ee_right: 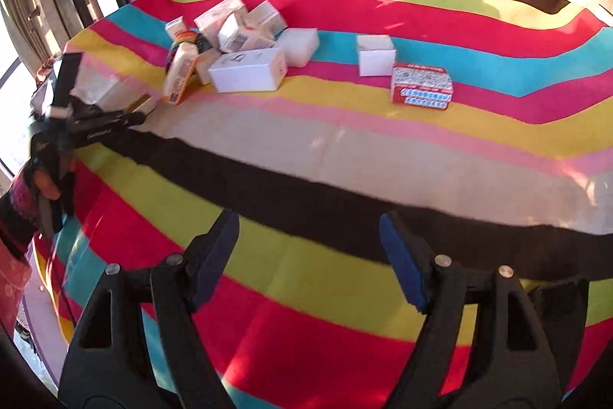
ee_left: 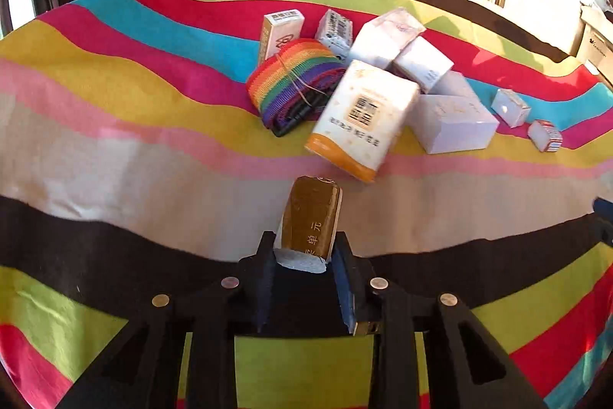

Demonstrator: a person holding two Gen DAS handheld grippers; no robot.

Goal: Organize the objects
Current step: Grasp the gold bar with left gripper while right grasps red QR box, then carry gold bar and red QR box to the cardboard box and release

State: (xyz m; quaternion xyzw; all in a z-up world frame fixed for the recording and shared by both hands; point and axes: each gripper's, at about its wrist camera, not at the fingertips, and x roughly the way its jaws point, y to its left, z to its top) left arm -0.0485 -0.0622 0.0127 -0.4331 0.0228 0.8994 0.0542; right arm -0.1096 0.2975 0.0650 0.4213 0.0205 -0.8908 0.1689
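Striped tablecloth point(ee_left: 115, 71) covered the table | left gripper point(ee_left: 306, 252) clamped a gold box point(ee_left: 312, 217) above the cloth, near the pile's orange-edged box point(ee_left: 362, 119) and rainbow strap point(ee_left: 295, 75) | right gripper point(ee_right: 308, 255) hung with fingers apart, holding nothing.

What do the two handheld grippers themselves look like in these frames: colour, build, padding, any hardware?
Both the left gripper and right gripper are black plastic linkage frames with triangular cutouts and round silver rivets. Their fingers carry dark blue pads. The left's pads look chipped, showing white edges. No cables visible.
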